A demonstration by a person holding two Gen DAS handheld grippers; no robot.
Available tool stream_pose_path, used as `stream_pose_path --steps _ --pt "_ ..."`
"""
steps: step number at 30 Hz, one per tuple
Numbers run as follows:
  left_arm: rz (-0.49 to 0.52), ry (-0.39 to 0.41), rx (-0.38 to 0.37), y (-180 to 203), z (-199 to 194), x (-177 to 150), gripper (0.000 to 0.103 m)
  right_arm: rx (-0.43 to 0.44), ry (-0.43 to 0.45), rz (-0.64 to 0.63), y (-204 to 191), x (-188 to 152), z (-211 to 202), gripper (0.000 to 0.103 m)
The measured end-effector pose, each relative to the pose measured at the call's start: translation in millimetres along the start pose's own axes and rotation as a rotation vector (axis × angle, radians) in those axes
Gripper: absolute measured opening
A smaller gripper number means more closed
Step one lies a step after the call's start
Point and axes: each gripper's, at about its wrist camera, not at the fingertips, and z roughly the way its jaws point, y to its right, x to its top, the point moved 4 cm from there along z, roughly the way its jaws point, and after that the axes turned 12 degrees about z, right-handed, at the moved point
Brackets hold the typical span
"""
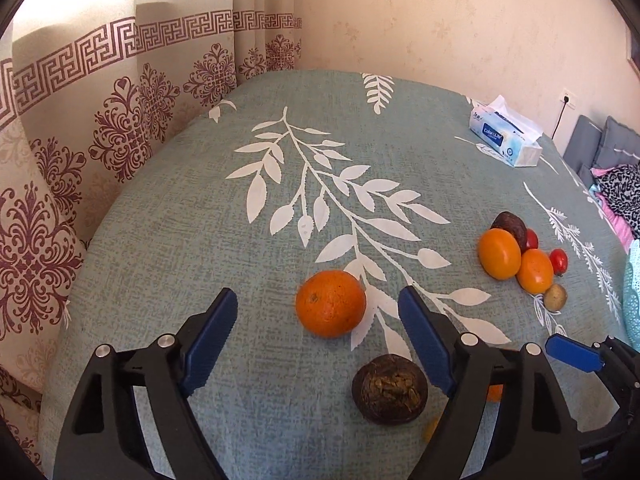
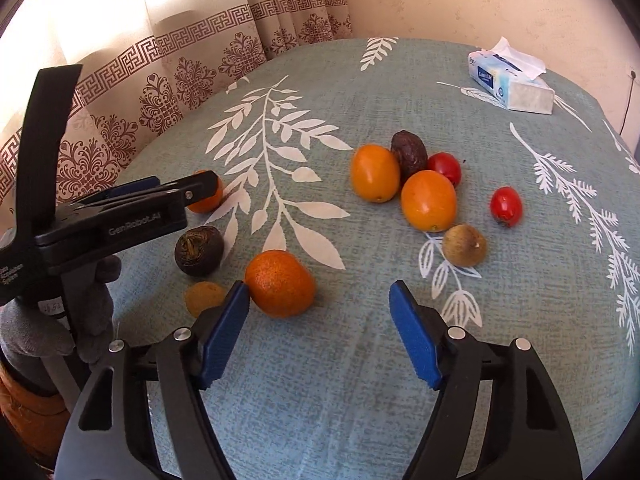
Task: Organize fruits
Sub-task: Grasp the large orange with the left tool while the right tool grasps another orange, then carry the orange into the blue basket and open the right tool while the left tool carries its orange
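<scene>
Lying loose on the counter (image 2: 340, 392), whose blue-green cloth bears white leaf prints, the fruits fall into two groups. Near the right gripper (image 2: 318, 334) sits a round, pitted orange (image 2: 280, 283), just beside its left jaw; whether they touch I cannot tell. Left of it lie a small tan fruit (image 2: 202, 296) and a dark wrinkled fruit (image 2: 199, 250). Farther back cluster two smooth orange fruits (image 2: 375, 173), a dark wrinkled one (image 2: 409, 153), two red tomatoes (image 2: 506, 205) and a brownish round fruit (image 2: 464, 245).

Both grippers' jaws stand apart, holding nothing. The left gripper (image 1: 318, 338) hangs over a second orange (image 1: 330, 303) and the dark fruit, neither touched. A tissue pack (image 2: 514, 86) rests at the far edge.
</scene>
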Motion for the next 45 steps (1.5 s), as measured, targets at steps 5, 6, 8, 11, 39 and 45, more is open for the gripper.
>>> stream_pose_path --steps 5,6,8,11,39,45 --pt "-0.021 -0.033 -0.045 -1 16 -1 0.07 0.027 -0.007 -0.004 -6 3 5 0.067" --pt "-0.024 -0.039 -0.053 -2 18 -1 0.065 0.033 -0.009 -0.004 -7 3 6 0.066" --pt "-0.037 -0.06 -0.069 -3 24 -3 0.054 0.042 -0.015 -0.004 -9 3 8 0.063" --pt "-0.048 -0.055 -0.075 -6 23 -4 0.045 0.058 -0.03 0.007 -8 2 11 0.06" --pt "0.035 0.105 -0.015 34 -40 18 0.039 -0.018 0.215 0.175 73 15 -92 0.039" --pt "0.083 0.133 -0.038 62 -56 26 0.039 -0.098 0.297 0.242 117 12 -134 0.039"
